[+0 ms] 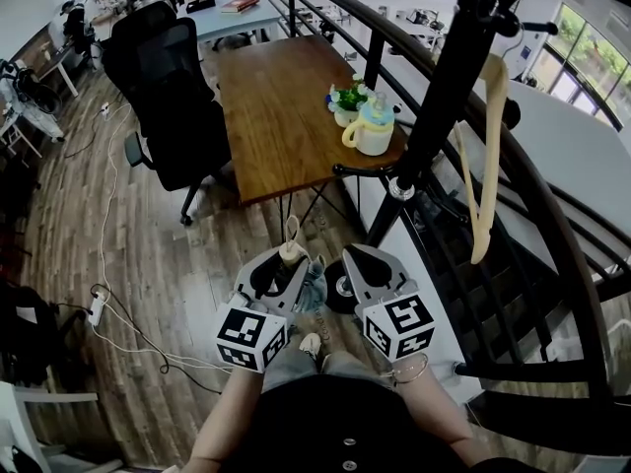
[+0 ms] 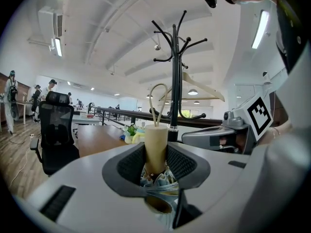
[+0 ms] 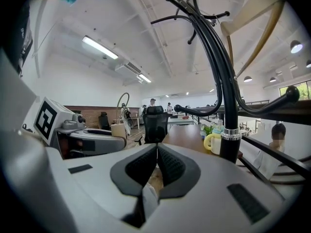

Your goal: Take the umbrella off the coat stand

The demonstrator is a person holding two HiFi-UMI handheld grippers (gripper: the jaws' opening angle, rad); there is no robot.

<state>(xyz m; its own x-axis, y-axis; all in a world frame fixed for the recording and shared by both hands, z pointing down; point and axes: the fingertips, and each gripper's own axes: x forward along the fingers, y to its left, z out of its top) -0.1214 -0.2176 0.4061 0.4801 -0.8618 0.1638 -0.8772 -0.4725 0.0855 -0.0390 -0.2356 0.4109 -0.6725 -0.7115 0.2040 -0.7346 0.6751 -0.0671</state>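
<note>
Clamping the beige handle of the folded umbrella (image 2: pixel 156 140), the left gripper (image 2: pixel 156 160) is holding it upright in front of the person, near and to the left of the coat stand (image 1: pixel 434 116) and touching none of its hooks. The taking-off is looking done; at most, carrying it clear is left. The right gripper (image 3: pixel 156 161) is sitting clenched on nothing, just beside the left. A wooden hanger (image 1: pixel 488 146) is hanging on the stand. No brand or writing is showing, only the square markers on the 2 cubes.

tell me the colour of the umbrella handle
Beige. The handle shows best in the left gripper view.
</note>
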